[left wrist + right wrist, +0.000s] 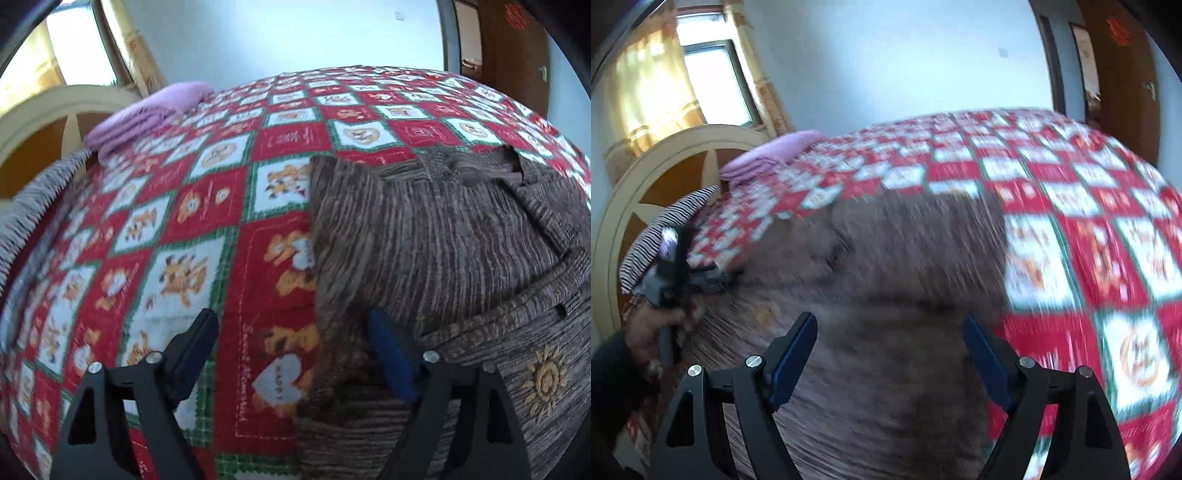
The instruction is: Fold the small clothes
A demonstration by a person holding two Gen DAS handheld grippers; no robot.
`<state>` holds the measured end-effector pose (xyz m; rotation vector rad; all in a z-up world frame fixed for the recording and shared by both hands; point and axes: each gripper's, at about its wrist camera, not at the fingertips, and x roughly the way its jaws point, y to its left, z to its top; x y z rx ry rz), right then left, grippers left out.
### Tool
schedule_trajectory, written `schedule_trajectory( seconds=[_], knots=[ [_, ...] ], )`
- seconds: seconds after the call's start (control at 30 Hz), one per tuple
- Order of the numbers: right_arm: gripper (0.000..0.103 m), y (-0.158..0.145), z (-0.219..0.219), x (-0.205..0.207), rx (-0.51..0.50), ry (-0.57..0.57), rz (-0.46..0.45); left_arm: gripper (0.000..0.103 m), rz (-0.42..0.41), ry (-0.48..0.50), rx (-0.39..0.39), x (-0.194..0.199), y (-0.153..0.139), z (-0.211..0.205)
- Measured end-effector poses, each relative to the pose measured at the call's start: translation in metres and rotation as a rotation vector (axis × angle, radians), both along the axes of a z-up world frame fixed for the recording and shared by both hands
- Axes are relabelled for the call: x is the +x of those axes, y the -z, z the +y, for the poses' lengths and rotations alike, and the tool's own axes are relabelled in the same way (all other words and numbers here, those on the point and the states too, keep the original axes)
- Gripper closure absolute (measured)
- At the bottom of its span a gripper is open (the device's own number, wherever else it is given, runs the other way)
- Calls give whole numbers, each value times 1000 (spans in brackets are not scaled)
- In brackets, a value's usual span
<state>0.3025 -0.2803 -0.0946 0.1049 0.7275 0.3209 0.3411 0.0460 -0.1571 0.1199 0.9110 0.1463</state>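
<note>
Brown knitted sweater (443, 240) lies on the bed's checked quilt (229, 184), one sleeve folded across; more folds remain. My left gripper (291, 347) and right gripper (890, 350) gape, holding nothing.

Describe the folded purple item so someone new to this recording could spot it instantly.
Start at the bed's red-and-white checked quilt. Follow it to its far left corner by the cream headboard, where the folded lilac cloth lies. It is plain pastel, unlike the striped brown sweater.
</note>
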Motion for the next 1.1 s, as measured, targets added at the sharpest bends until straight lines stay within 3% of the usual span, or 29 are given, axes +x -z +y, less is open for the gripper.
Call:
schedule_trajectory(
  seconds=[0.1,0.2,0.3,0.43,0.53,0.7,0.77,0.87,1.03,1.1],
  knots=[
    [21,-23,41,31,-45,-73,34,6,3,-28,-46,2,7,2],
    [21,-22,87,61,-133,-120,41,2,6,-56,-115,1,11,13],
    [21,2,132,97,-184,-145,103,2,-3,-59,-149,0,12,18],
    [21,38,158,131,-262,-119,180,2,-22,-60,-109,-3,11,13],
    [21,47,134,155,-317,19,189,1,-21,-60,-140,-3,11,19],
    [21,36,43,168,-276,311,192,1,-23,-61,-155,-2,12,22],
    [21,28,27,162,-218,329,187,1,-25,-61,-159,-2,12,21],
    [21,14,41,142,-157,231,130,0,-25,-61,-157,-3,12,21],
    [21,11,119,121,-45,-151,99,0,-31,-62,-165,-4,11,23],
    [21,22,139,114,-16,-271,145,1,-45,-65,-185,-7,9,26]
  ],
)
